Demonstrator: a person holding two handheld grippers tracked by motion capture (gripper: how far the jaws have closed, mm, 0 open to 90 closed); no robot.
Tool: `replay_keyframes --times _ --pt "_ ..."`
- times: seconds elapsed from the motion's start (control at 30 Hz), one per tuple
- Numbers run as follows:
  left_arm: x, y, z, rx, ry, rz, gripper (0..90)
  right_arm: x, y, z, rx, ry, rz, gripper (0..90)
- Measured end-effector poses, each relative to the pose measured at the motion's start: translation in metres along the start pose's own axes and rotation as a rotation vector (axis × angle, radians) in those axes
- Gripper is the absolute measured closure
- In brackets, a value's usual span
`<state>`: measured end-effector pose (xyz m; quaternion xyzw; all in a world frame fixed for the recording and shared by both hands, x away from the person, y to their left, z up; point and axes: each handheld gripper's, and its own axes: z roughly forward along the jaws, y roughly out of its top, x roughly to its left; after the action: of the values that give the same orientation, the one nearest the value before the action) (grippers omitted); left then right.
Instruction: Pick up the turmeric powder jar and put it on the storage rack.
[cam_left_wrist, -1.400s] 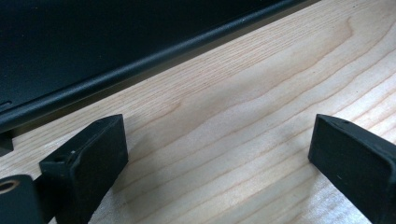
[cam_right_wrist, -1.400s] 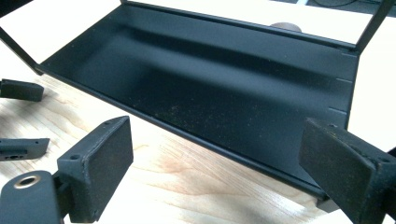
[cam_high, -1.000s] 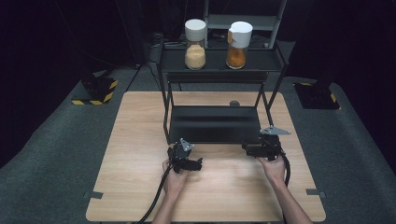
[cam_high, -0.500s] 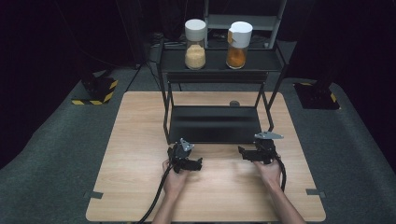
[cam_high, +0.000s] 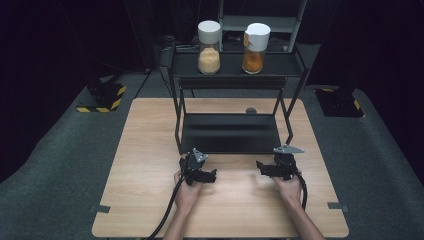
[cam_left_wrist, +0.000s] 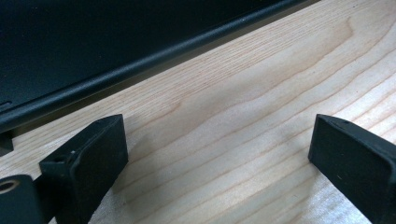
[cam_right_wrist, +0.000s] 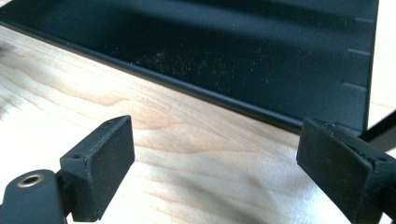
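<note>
Tongs in both hands hover low over the wooden tabletop, just in front of the black two-tier rack, which is the landmark. Left tongs sit before the rack's left front corner, jaws spread wide with bare wood between them. Right tongs sit before its right front corner, jaws likewise apart, empty. Two spice jars, pale and orange, stand on the rack's top shelf.

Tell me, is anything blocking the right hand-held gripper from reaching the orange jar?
Yes. The orange jar sits on the rack's top shelf, behind its front rail. The right hand-held gripper is low at the table.
</note>
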<state>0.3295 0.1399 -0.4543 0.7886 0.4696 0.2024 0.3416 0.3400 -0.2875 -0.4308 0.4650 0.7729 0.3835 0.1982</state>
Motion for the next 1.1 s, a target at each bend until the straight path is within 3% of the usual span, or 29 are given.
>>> replay_keyframes --times 1.1 --pt "0.0 0.001 0.0 0.002 -0.003 0.007 3.3 0.003 -0.013 0.006 0.021 0.014 0.014 11.5"
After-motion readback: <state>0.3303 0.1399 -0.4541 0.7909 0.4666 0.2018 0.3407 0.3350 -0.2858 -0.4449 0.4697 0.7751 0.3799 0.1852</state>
